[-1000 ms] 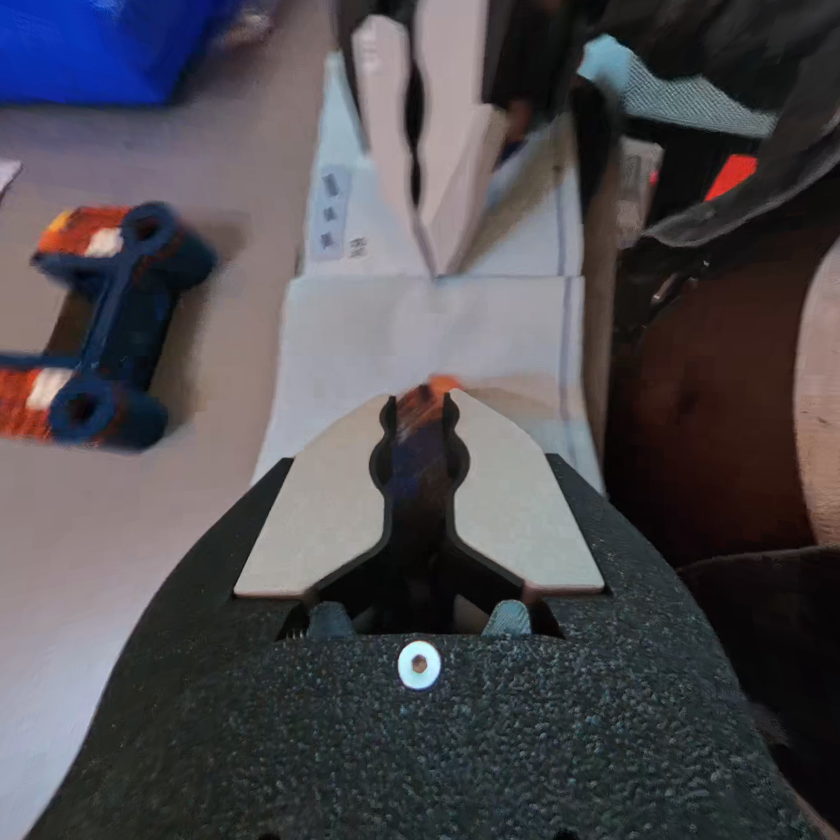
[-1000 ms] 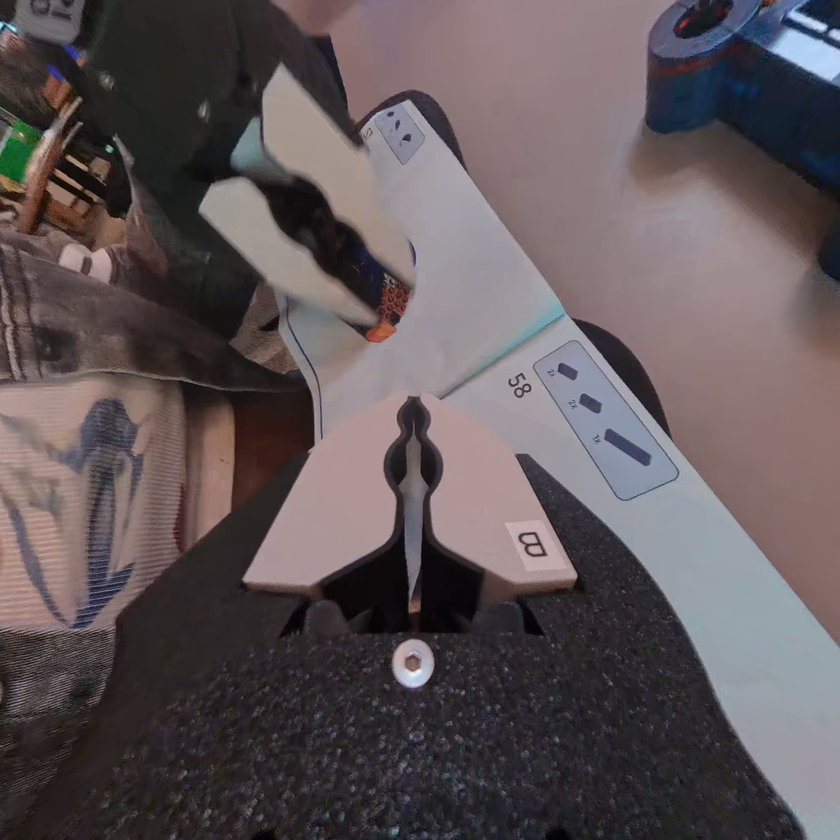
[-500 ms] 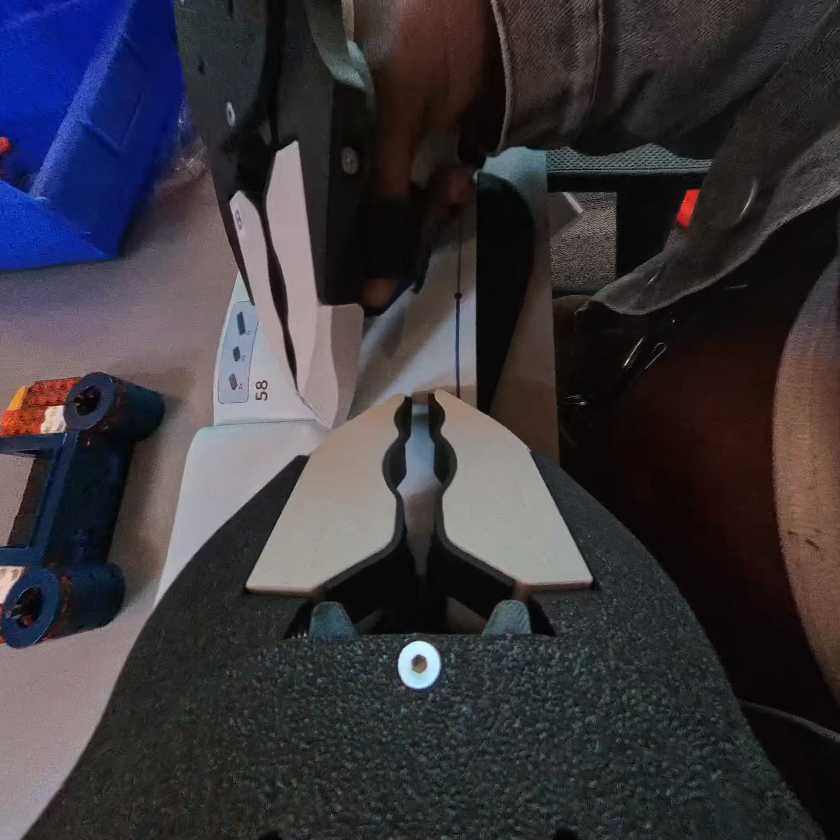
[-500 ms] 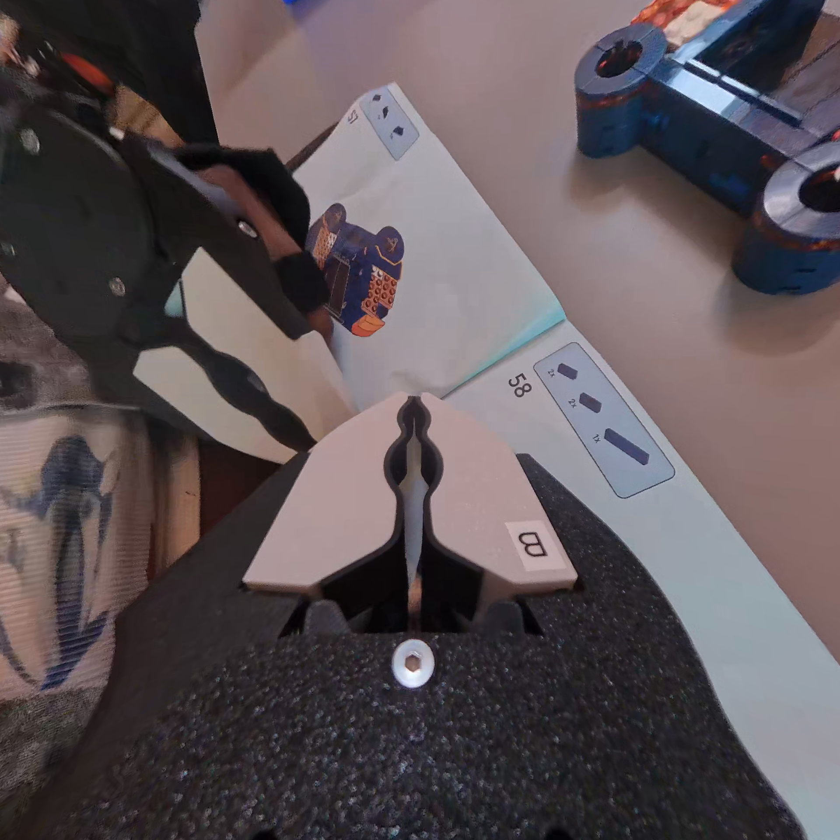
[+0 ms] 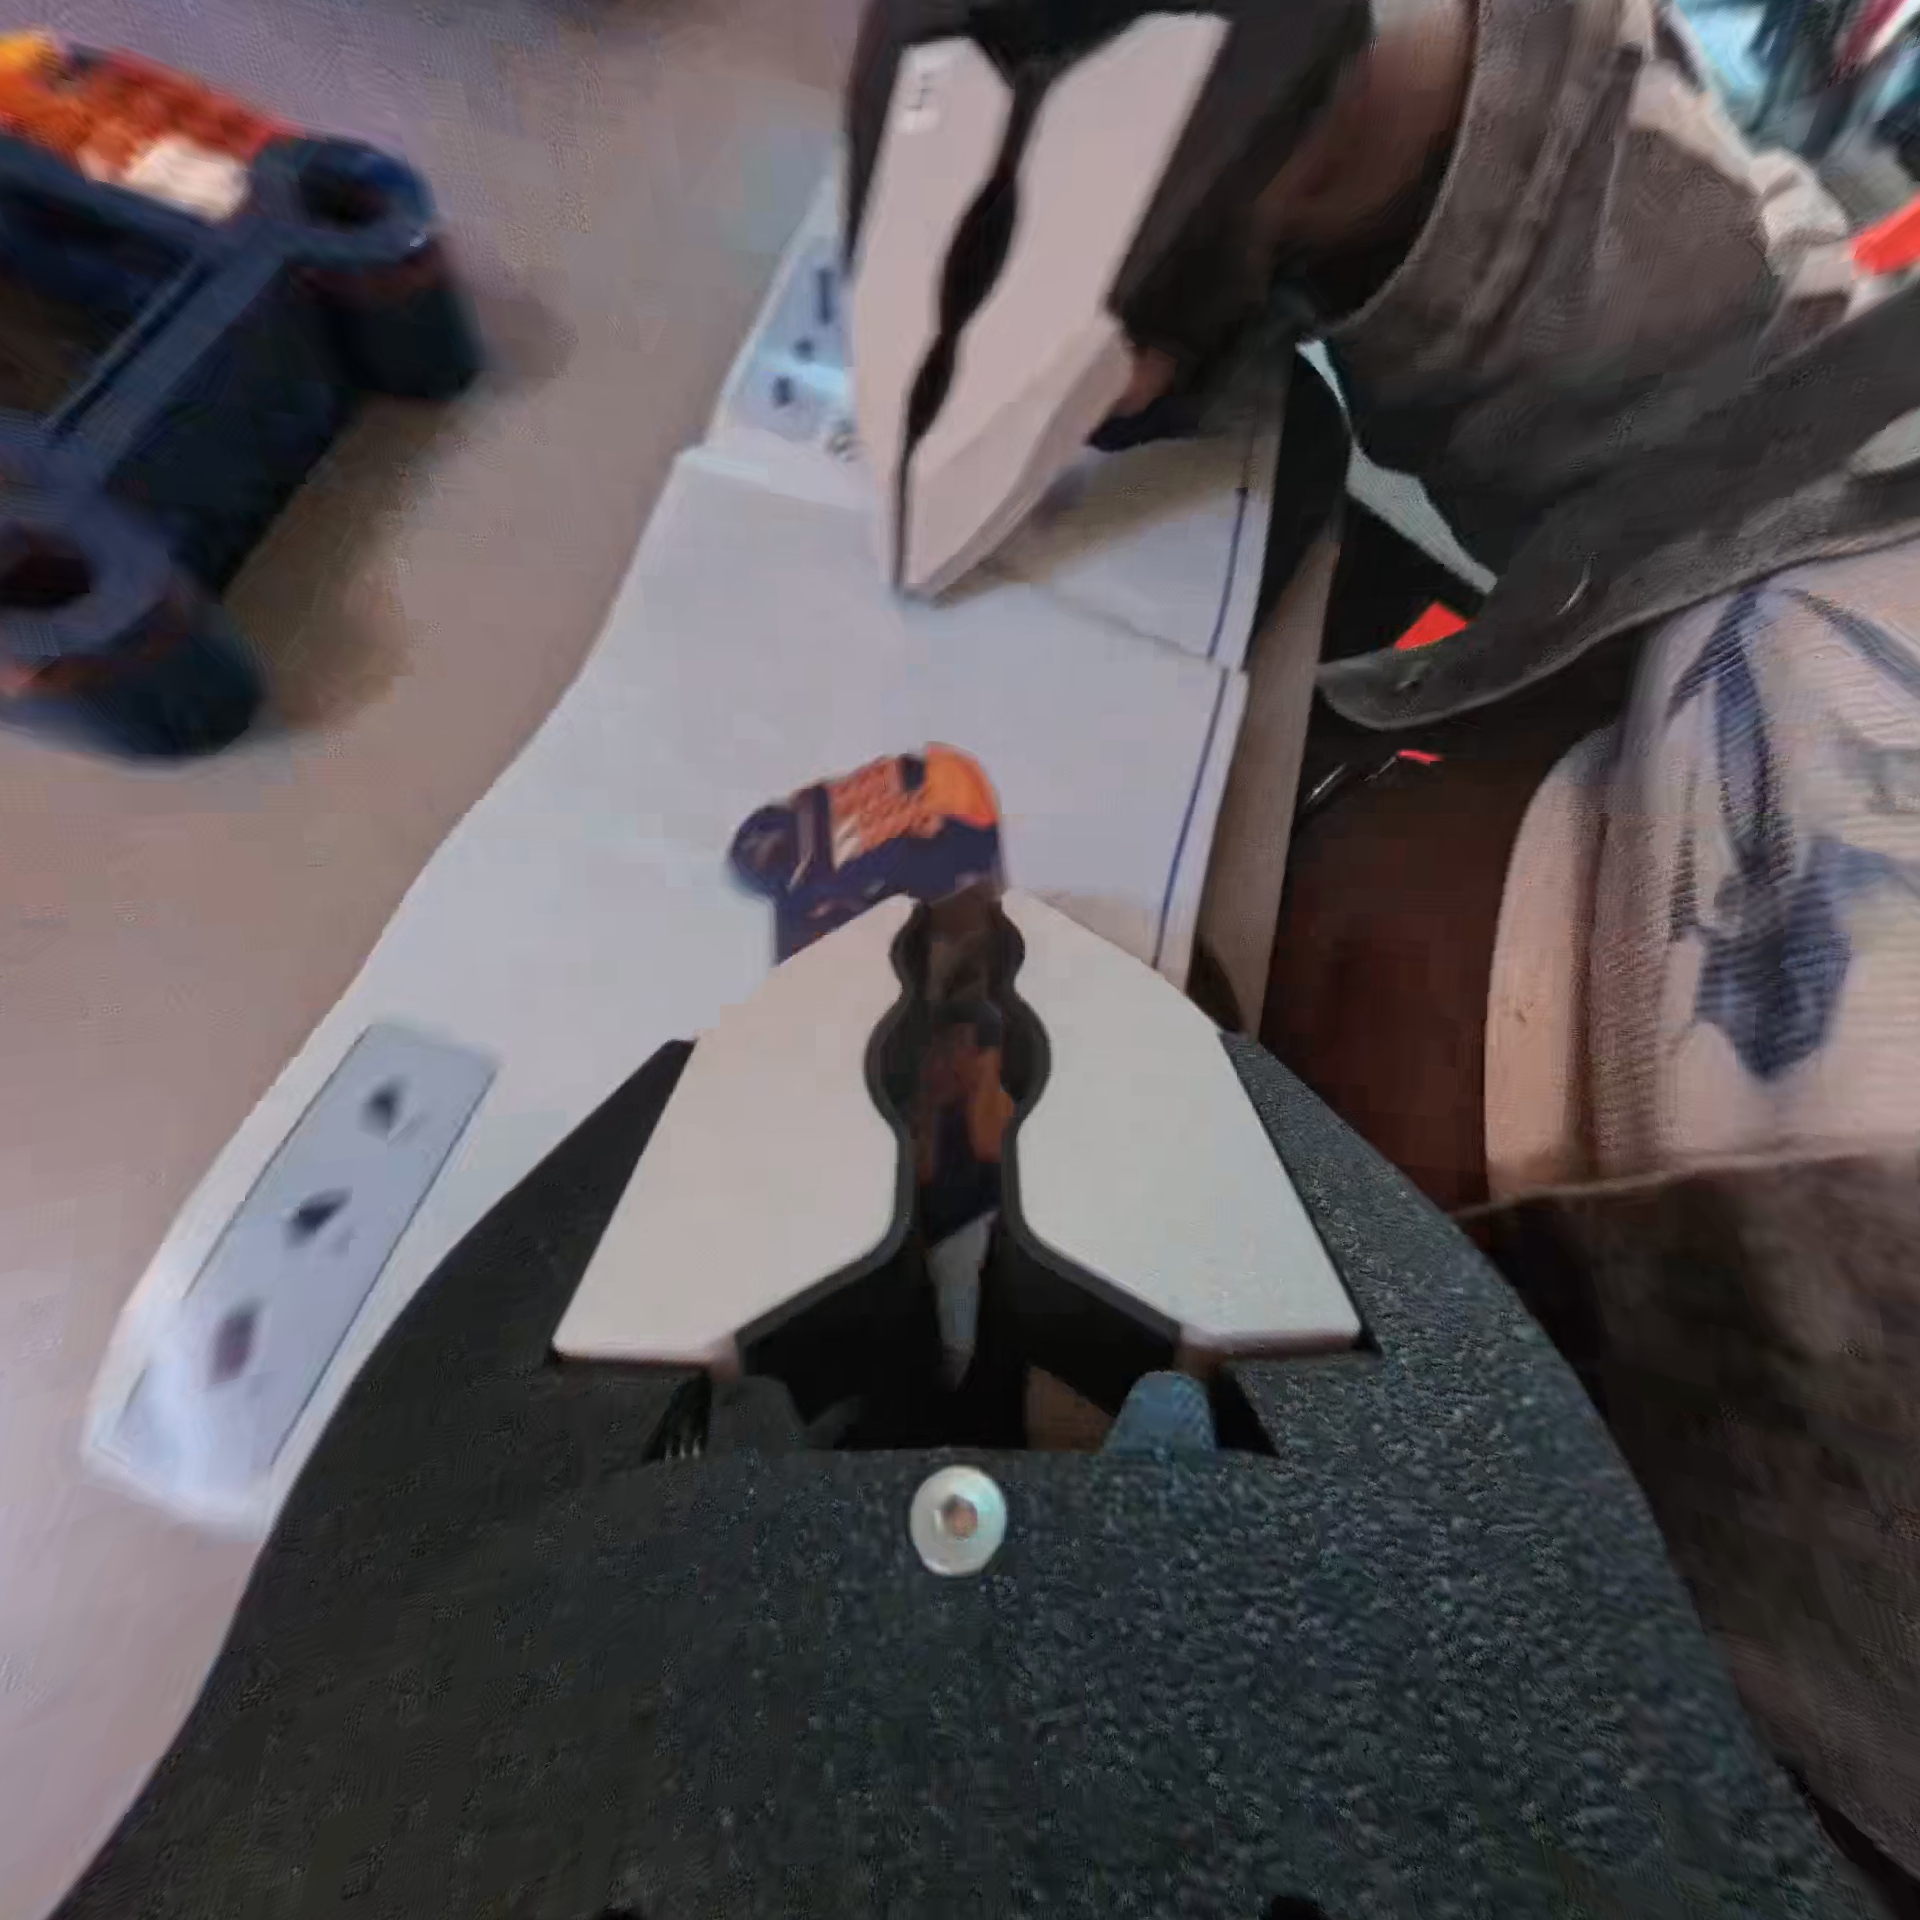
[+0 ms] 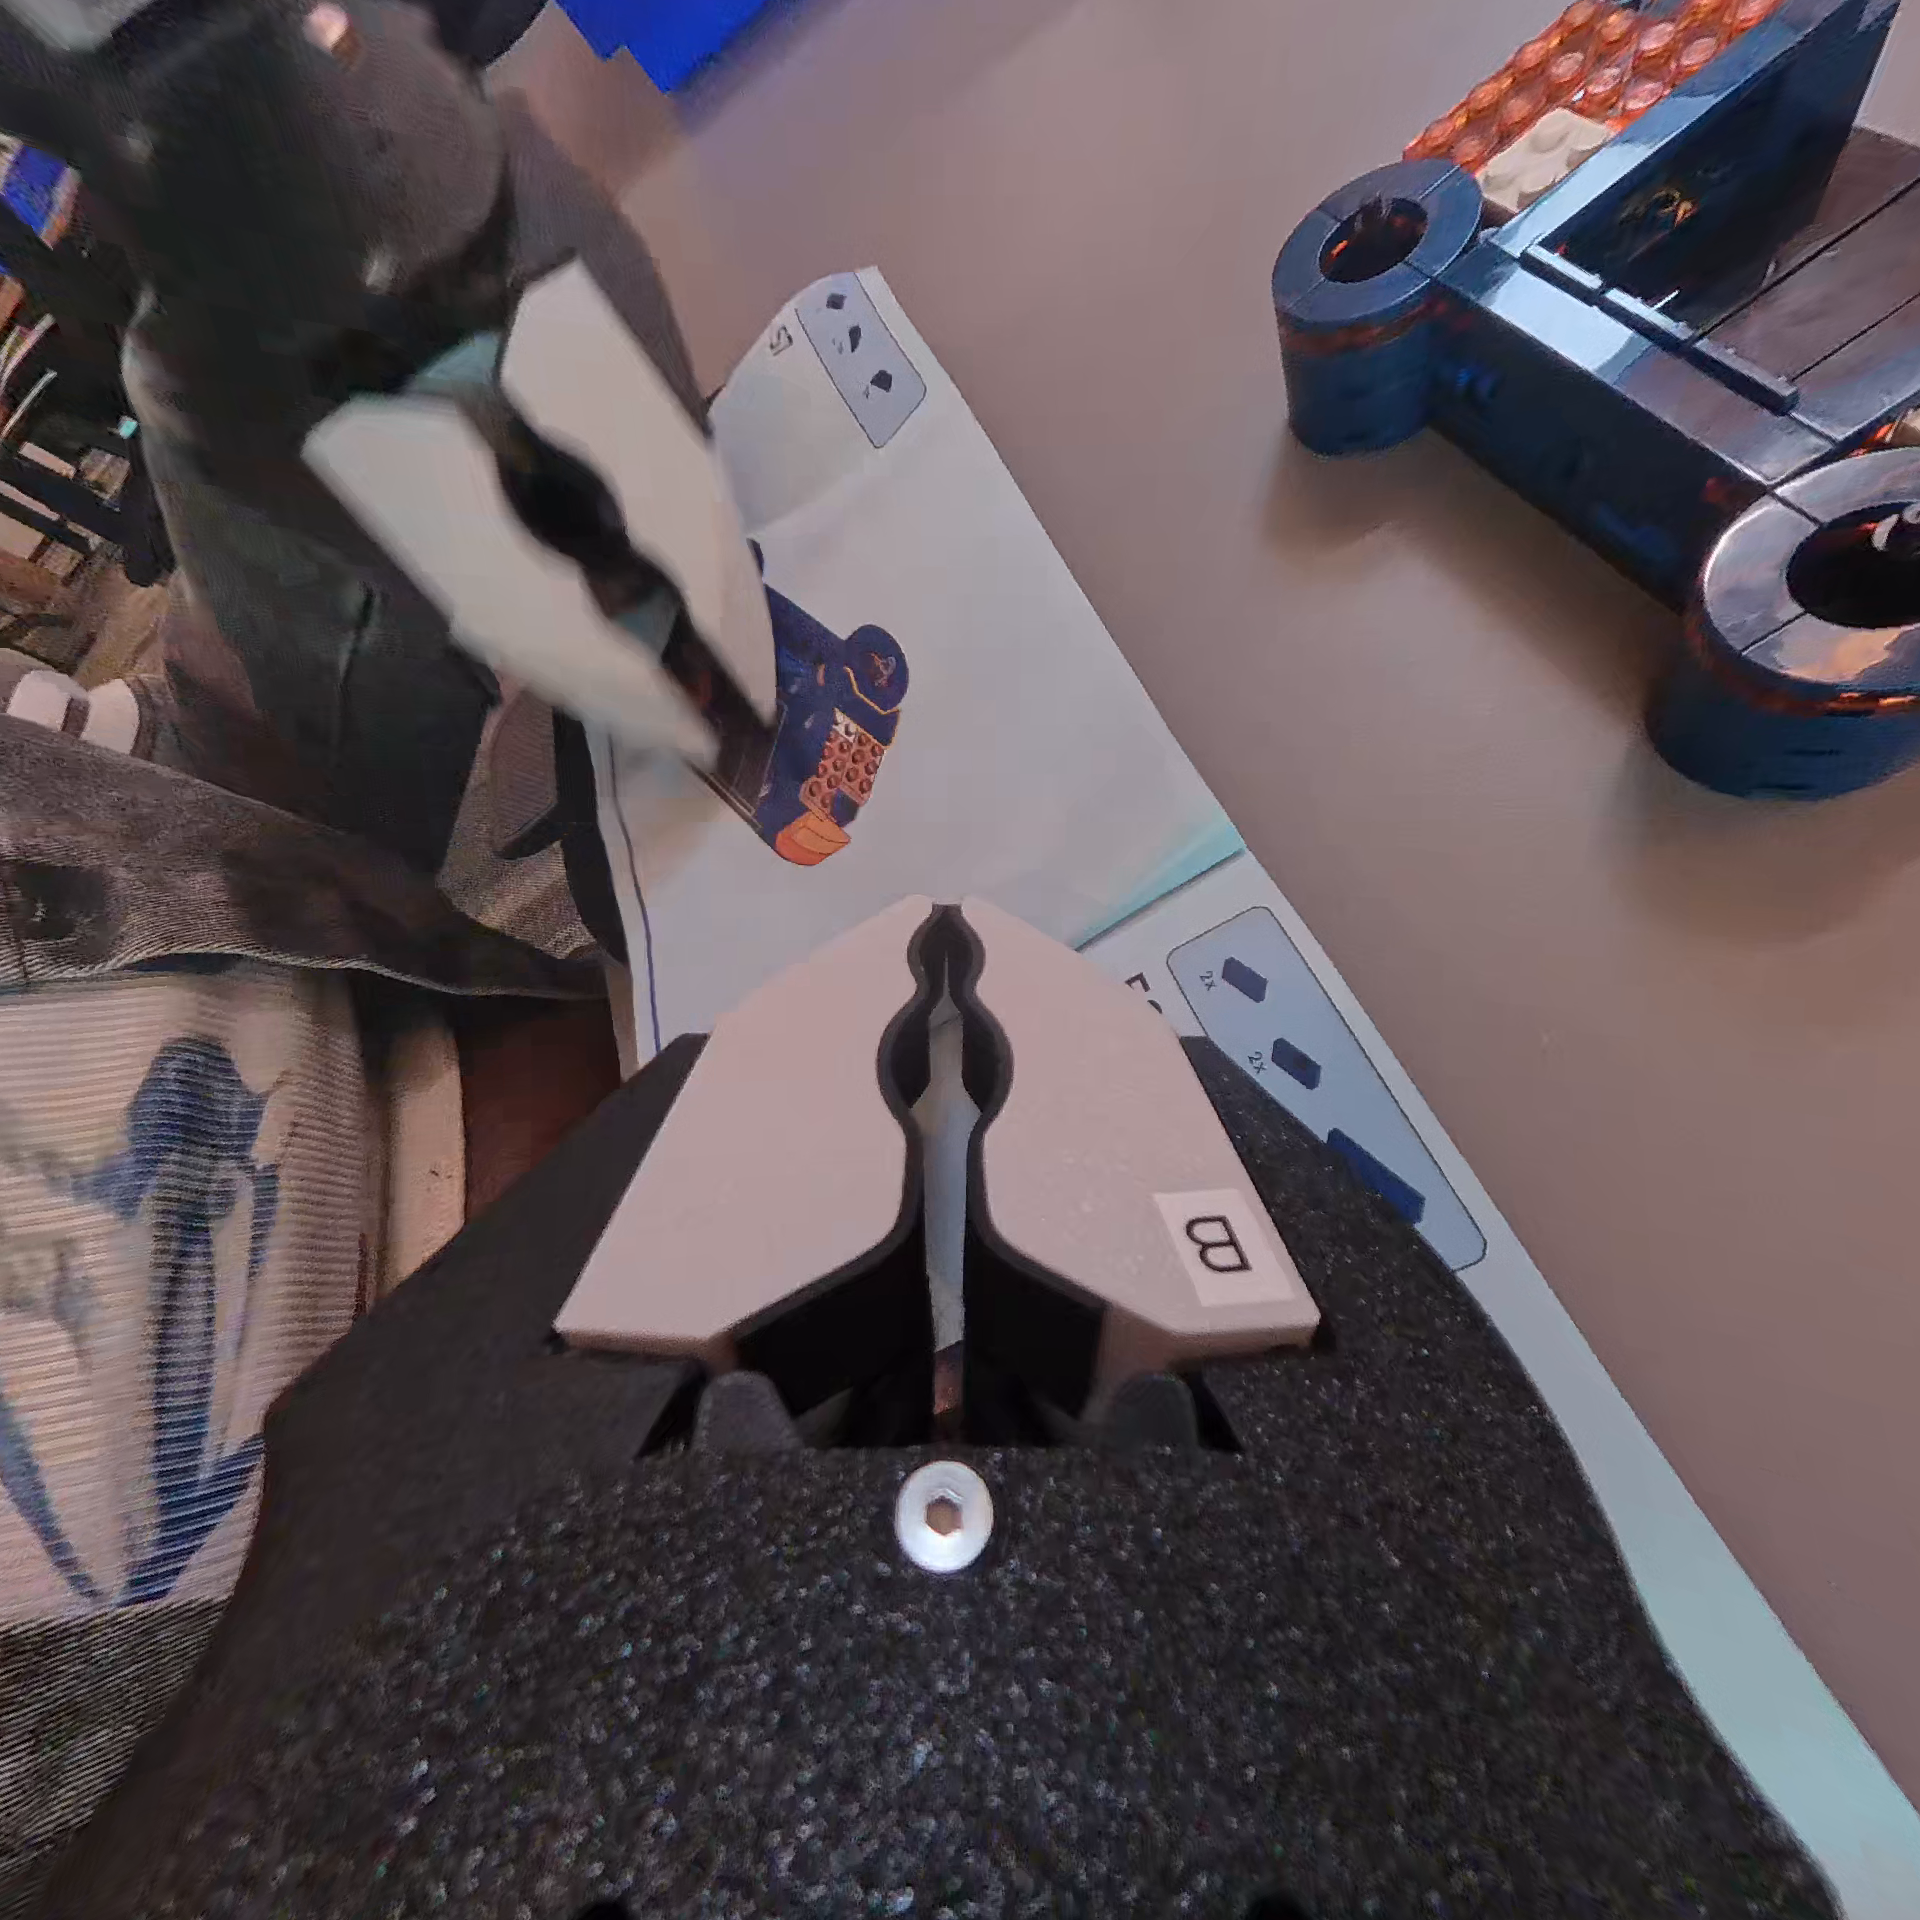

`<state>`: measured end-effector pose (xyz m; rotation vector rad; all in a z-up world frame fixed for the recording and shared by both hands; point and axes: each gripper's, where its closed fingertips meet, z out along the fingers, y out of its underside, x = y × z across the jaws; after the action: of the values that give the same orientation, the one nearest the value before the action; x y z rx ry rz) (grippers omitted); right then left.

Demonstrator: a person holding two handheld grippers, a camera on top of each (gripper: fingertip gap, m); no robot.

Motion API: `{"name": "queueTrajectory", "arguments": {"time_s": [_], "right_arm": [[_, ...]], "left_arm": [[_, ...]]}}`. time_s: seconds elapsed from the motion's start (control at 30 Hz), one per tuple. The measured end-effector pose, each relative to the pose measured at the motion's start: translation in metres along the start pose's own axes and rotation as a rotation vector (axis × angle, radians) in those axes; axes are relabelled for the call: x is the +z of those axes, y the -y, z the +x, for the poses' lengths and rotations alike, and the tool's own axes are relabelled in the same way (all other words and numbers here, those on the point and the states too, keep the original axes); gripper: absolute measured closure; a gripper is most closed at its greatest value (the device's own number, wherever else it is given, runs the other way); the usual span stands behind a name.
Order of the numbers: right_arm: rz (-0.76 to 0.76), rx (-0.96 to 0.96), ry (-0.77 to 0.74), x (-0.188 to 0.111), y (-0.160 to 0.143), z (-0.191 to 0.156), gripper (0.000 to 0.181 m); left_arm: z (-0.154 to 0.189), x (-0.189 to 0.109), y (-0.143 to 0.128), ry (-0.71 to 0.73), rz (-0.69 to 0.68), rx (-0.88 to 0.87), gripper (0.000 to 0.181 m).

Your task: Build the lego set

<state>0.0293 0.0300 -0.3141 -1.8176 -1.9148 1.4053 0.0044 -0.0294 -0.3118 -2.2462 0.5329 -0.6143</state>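
An instruction booklet (image 5: 727,675) lies open along the table's near edge, and it also shows in the right wrist view (image 6: 987,644). My left gripper (image 5: 961,904) hovers just over the printed model picture (image 5: 883,821), its jaws a narrow crack apart with nothing clearly held. It shows in the right wrist view (image 6: 743,738) with its tips at that picture (image 6: 831,748). My right gripper (image 6: 943,912) is shut on a thin white page of the booklet, and in the left wrist view its tips (image 5: 920,582) rest near the booklet's fold. The dark blue and orange lego build (image 6: 1621,343) stands on the table beyond the booklet, apart from both grippers; it is blurred in the left wrist view (image 5: 208,343).
The tan table (image 6: 1351,935) stretches beyond the booklet. Its near edge (image 5: 1247,727) runs beside the booklet, with a person's lap and clothing (image 5: 1714,831) just past it. A blue bin's corner (image 6: 665,31) shows at the far back. One gripper's finger ends stand about 7 centimeters off the other's.
My left gripper moved forward from near the booklet's fold to over the printed picture, and its jaws opened slightly. My right gripper stayed shut on the page and shifted closer to the lego build.
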Motion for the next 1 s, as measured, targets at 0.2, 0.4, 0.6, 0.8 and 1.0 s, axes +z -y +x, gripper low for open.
{"name": "queueTrajectory", "arguments": {"time_s": [0.2, 0.4, 0.6, 0.8, 1.0], "right_arm": [[-0.002, -0.016, -0.031, 0.001, -0.001, 0.001, 0.181], [0.001, -0.137, 0.0, -0.002, 0.001, -0.011, 0.162], [0.087, -0.477, -0.135, -0.022, 0.014, -0.025, 0.116], [-0.032, -0.478, -0.189, -0.031, -0.005, -0.01, 0.081], [-0.219, -0.523, -0.187, -0.021, -0.04, -0.007, 0.042]], "left_arm": [[-0.119, -0.114, -0.045, 0.594, 0.082, -0.22, 0.164], [-0.1, -0.143, 0.032, 0.709, 0.375, 0.235, 0.151], [-0.066, -0.078, 0.043, 0.493, 0.212, 0.44, 0.137], [-0.068, -0.033, 0.027, 0.233, 0.03, 0.3, 0.12], [-0.051, -0.002, 0.007, -0.151, -0.176, 0.14, 0.137]]}}
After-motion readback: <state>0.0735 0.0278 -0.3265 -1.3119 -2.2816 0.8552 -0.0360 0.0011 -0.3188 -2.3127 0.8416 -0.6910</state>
